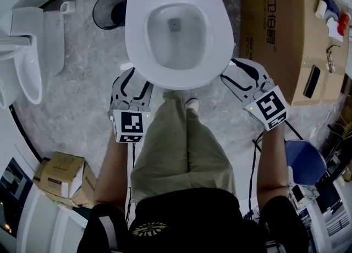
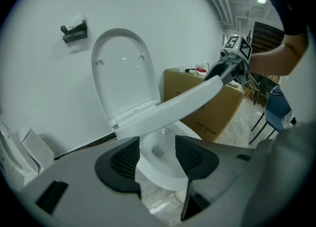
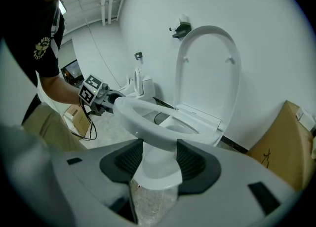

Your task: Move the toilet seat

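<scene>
Between left tool (image 1: 134, 77), right tool (image 1: 234, 71): raised toilet seat (image 1: 137, 36)

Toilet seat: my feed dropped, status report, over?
Left gripper, right gripper clamped on front rim. Toilet seat tilted up off bowl. Lid upright; nothing blocking.

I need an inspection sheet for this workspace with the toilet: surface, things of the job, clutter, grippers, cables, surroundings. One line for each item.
Surface: grey marbled floor.
Job's things: toilet seat tilted up off the bowl; lid upright against the wall.
Clutter: black waste bin beside the toilet; small cardboard box on the person's left; large cardboard box on the right, small items on top.
Grippers: left gripper and right gripper each have fingers shut on the toilet seat's front rim, one per side.
Cables: black cable hangs from the right gripper.
Surroundings: white wall, second white fixture, blue chair.
</scene>
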Available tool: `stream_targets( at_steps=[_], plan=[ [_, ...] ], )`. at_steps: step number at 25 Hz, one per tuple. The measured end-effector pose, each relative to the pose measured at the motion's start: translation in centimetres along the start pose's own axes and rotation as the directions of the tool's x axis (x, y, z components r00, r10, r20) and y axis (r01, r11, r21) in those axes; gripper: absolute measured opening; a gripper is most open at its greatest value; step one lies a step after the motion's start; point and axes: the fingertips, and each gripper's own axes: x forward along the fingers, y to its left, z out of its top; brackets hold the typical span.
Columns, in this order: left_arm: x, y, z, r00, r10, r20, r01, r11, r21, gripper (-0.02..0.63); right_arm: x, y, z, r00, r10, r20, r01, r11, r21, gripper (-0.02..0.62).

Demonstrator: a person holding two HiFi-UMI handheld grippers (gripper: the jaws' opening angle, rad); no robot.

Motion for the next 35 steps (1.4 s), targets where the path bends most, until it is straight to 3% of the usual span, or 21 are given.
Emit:
stream_targets(
  at_steps=[4, 8, 13, 18, 21, 25, 31, 35],
  plan=[
    [-0.3, 0.8, 1.3, 1.000, -0.005, 0.015, 0.005, 1.000, -0.003, 0.242, -0.4, -0.6, 1.6, 1.000, 0.012, 0.020, -0.011, 1.000, -0.027, 0.235],
    [-0.5, 1.7, 2.8, 0.999, -0.008, 0.032, 0.008, 1.000, -0.009, 0.239, -0.8, -1.2, 3.1, 0.999, -0.004, 0.032, 0.003, 1.000, 0.008, 0.233],
    [-0.8, 2.7, 3.4, 1.000, -0.012, 0.018, 0.012, 1.000, -0.014, 0.235, -0.8, -1.6, 4.7, 0.999, 0.014, 0.030, -0.010, 0.993, -0.113, 0.229],
    [-0.6, 3.2, 5.3, 0.998, -0.007, 0.067, 0.008, 1.000, -0.019, 0.233, -1.4, -2.3, 6.3, 0.997, -0.007, 0.080, 0.015, 0.995, -0.102, 0.215],
    [-0.6, 3.3, 5.4, 1.000, -0.011, 0.029, 0.011, 1.000, -0.019, 0.233, -1.7, -2.7, 6.7, 0.995, -0.002, 0.095, 0.010, 0.996, -0.086, 0.212],
    [-0.6, 3.8, 6.2, 0.999, -0.034, 0.016, 0.035, 0.999, -0.030, 0.233, -1.9, -3.2, 7.3, 0.998, 0.004, 0.067, 0.001, 0.998, -0.062, 0.212],
    [-0.5, 5.5, 8.0, 1.000, -0.003, 0.030, 0.004, 0.999, -0.044, 0.225, -1.8, -4.4, 9.4, 0.999, -0.024, 0.036, 0.026, 0.999, -0.043, 0.210],
    [-0.4, 6.3, 9.0, 1.000, -0.008, 0.019, 0.009, 0.999, -0.038, 0.225, -1.6, -5.3, 10.5, 0.997, -0.074, 0.011, 0.074, 0.993, -0.087, 0.210]
  ],
)
